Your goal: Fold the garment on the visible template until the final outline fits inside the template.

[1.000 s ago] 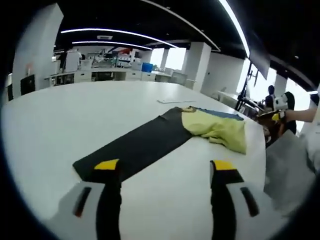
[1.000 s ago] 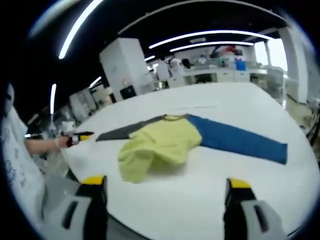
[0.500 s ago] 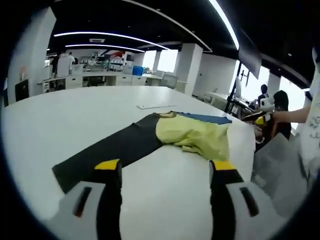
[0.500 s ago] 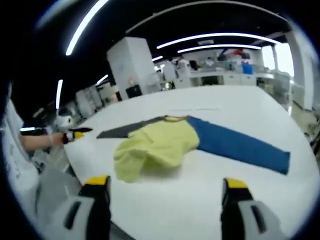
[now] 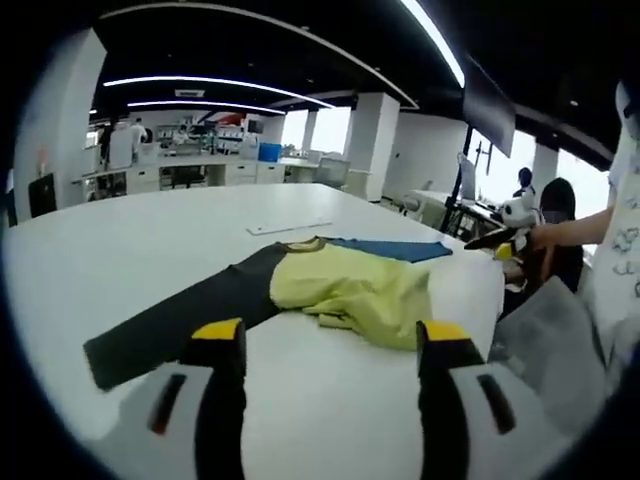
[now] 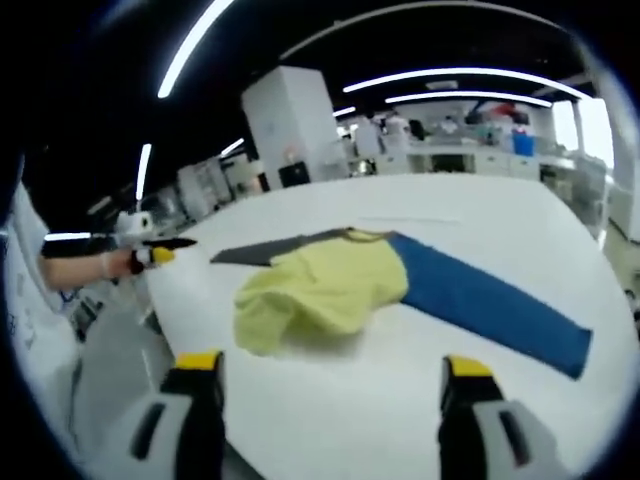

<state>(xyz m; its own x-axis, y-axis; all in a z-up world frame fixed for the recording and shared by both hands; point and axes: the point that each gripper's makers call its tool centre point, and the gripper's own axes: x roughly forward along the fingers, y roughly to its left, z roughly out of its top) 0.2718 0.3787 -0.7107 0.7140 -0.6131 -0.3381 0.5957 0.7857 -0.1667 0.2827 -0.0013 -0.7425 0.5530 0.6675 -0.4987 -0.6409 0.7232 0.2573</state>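
Observation:
A crumpled yellow garment [image 5: 350, 290] lies on the white table, over the spot where a long dark strip [image 5: 170, 325] meets a blue strip [image 5: 385, 248] of the template. My left gripper [image 5: 330, 332] hovers open and empty, short of the garment. In the right gripper view the same garment [image 6: 320, 290] sits between the dark strip [image 6: 270, 250] and the blue strip [image 6: 490, 300]. My right gripper [image 6: 331, 365] is open too, holding nothing, near the table's edge. Each gripper appears small in the other's view: the right one [image 5: 500, 240] in a hand, the left one [image 6: 160, 250] in a hand.
A thin white strip [image 5: 290, 228] lies on the table [image 5: 120, 240] beyond the garment. The table's near edge runs just past the right gripper's jaws. A person's sleeve [image 5: 625, 230] stands at the right, and desks and people fill the far room.
Both cameras have drifted, so the garment now sits more central and nearer in the left gripper view. The garment and strips lie as before, and both grippers stay open.

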